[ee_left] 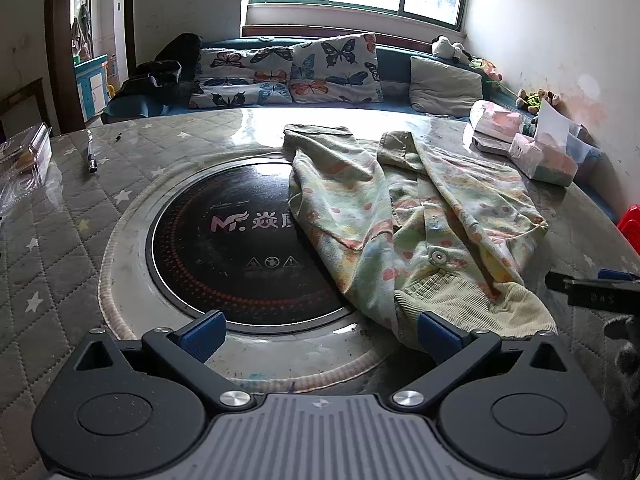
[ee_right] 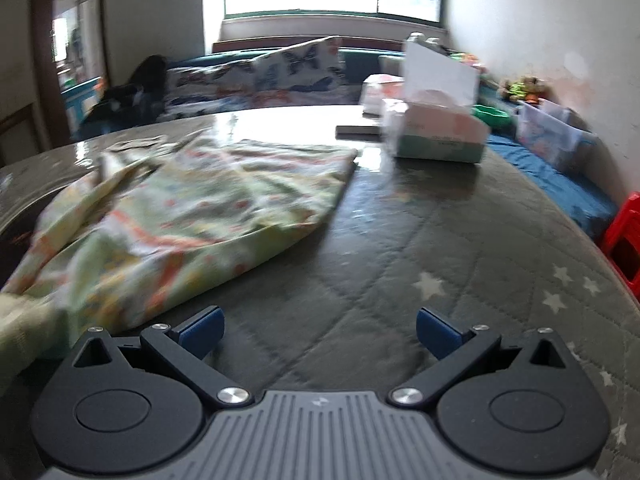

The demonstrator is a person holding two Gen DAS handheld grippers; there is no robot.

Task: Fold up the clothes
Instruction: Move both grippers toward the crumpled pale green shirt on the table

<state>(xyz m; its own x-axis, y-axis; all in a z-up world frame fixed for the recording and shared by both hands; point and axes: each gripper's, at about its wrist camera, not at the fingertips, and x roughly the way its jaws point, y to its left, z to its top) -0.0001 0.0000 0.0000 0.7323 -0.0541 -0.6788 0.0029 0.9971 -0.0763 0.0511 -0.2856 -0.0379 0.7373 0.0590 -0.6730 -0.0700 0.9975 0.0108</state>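
A small pale green garment with orange and yellow prints, a metal snap and ribbed cuffs lies crumpled on the round table, partly over the black hotplate. My left gripper hovers open at the table's near edge, its right fingertip just in front of the ribbed hem. In the right wrist view the same garment lies to the left. My right gripper stands open over bare quilted cover, nothing between its fingers. The right gripper's tip shows at the far right of the left wrist view.
The table wears a grey quilted star cover. A tissue box and boxes sit at its far right, a pen and clear container at its left. Behind stands a sofa with butterfly cushions. A red stool stands right.
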